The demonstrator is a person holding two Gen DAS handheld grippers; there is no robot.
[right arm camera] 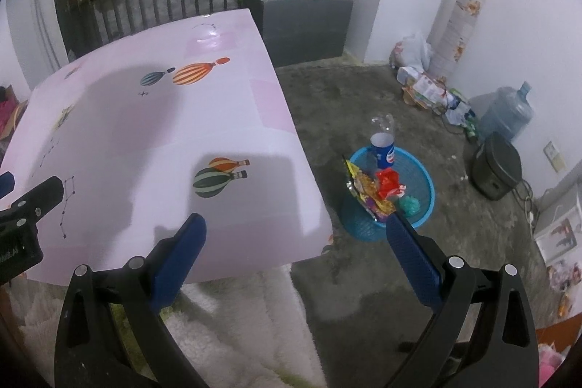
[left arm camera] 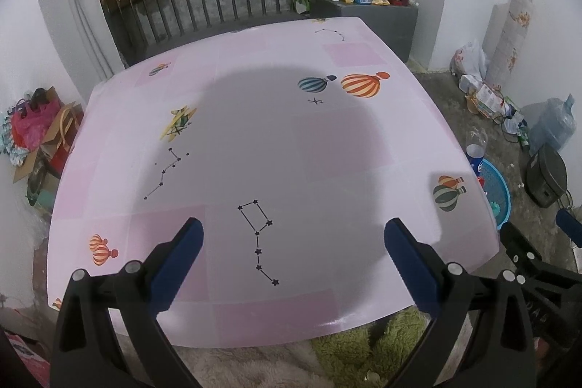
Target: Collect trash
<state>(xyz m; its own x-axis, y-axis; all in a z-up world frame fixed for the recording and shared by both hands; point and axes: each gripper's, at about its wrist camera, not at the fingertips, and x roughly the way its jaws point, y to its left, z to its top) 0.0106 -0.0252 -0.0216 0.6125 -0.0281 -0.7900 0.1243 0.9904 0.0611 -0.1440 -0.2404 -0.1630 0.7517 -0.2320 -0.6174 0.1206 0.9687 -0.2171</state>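
Observation:
A blue plastic basket (right arm camera: 423, 182) stands on the floor to the right of the pink table (right arm camera: 152, 133). In it lie a Pepsi bottle (right arm camera: 382, 148), a red wrapper (right arm camera: 388, 183), a yellow snack bag (right arm camera: 365, 191) and a green scrap (right arm camera: 410, 205). My right gripper (right arm camera: 293, 224) hangs open over the table's front right corner, nothing between its fingers. My left gripper (left arm camera: 294, 230) is open above the table's near edge (left arm camera: 254, 333), also holding nothing. The basket (left arm camera: 498, 191) and bottle (left arm camera: 474, 155) show at the right in the left wrist view.
A grey cabinet (right arm camera: 305, 20) with bottles and packets stands beyond the table. Bags and boxes (right arm camera: 425, 79), a water jug (right arm camera: 507, 113) and a dark appliance (right arm camera: 496, 170) line the right wall. Bags (left arm camera: 36, 133) sit at the left. A fluffy rug (right arm camera: 225, 333) lies below.

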